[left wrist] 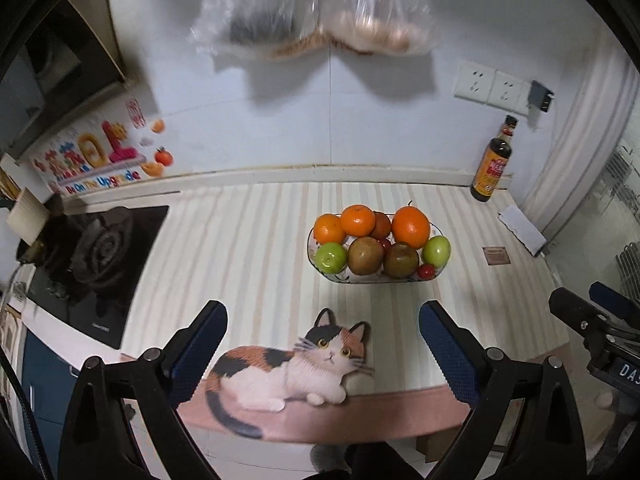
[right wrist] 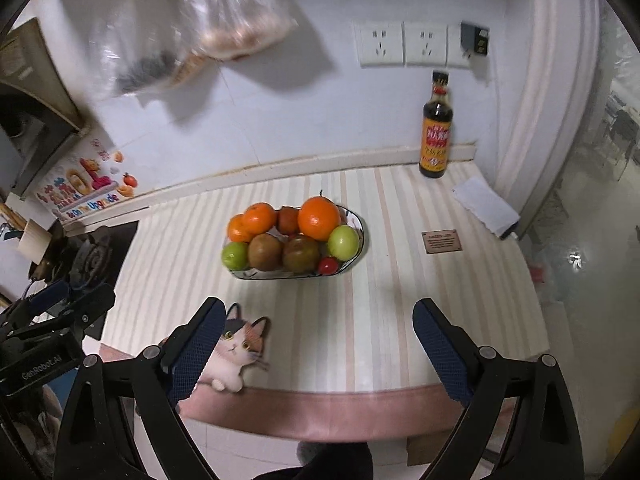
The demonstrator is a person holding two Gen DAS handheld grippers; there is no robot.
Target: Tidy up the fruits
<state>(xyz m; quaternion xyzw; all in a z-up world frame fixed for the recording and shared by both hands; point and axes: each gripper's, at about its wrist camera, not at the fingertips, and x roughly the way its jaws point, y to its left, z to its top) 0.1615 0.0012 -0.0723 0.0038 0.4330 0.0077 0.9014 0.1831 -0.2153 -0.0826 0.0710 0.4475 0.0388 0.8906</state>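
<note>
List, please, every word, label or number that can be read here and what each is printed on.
"Be On The Upgrade": wall sticker.
"GenRobot.AI": left gripper body.
"DAS", cut off at the edge: right gripper body.
Sauce bottle label: too blurred.
Brown card on the counter: too small.

- A bowl (left wrist: 378, 278) of fruit sat at the centre of the frame on the counter (left wrist: 260, 248).
- A cat mat (left wrist: 288, 368) lay below it, at the counter's front edge.
- A bottle (left wrist: 491, 162) stood at the upper right, against the wall.
- A stove (left wrist: 100, 264) lay at the left.
- Two bags (left wrist: 312, 12) hung at the top, above the bowl.
</note>
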